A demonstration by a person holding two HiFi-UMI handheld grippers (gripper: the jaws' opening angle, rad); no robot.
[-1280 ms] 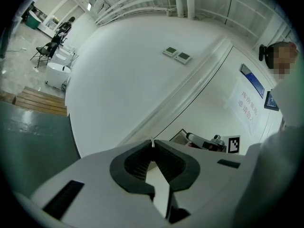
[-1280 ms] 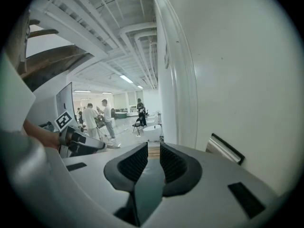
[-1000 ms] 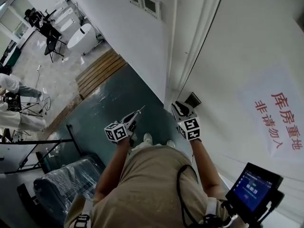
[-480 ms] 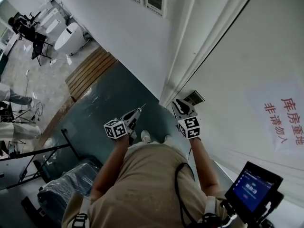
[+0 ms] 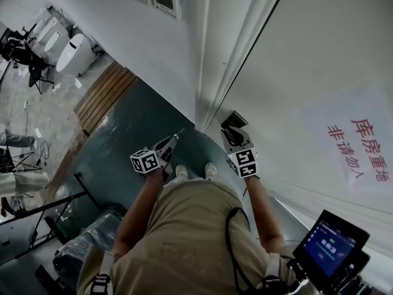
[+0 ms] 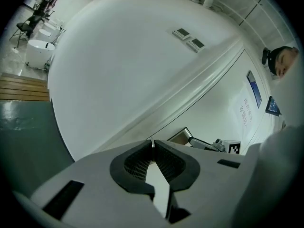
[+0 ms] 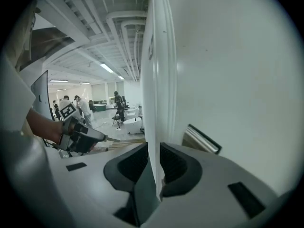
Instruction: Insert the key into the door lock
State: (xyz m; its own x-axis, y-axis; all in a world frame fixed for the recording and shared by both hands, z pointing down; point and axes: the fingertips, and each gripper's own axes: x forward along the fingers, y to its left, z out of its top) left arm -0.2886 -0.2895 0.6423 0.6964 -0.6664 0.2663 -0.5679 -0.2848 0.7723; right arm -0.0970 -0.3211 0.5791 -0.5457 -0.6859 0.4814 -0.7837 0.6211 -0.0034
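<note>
The right gripper (image 5: 231,131) partly covers the dark door plate (image 5: 235,117); the left gripper's (image 5: 172,141) sliver (image 5: 179,133) is too small to identify.

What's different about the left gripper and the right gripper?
The left gripper has its jaws shut on a thin key. The right gripper has its jaws apart, with nothing between them. The left gripper is out over the floor, while the right gripper is close to the dark fitting on the white door. Both look the same make: white bodies, dark jaws.
</note>
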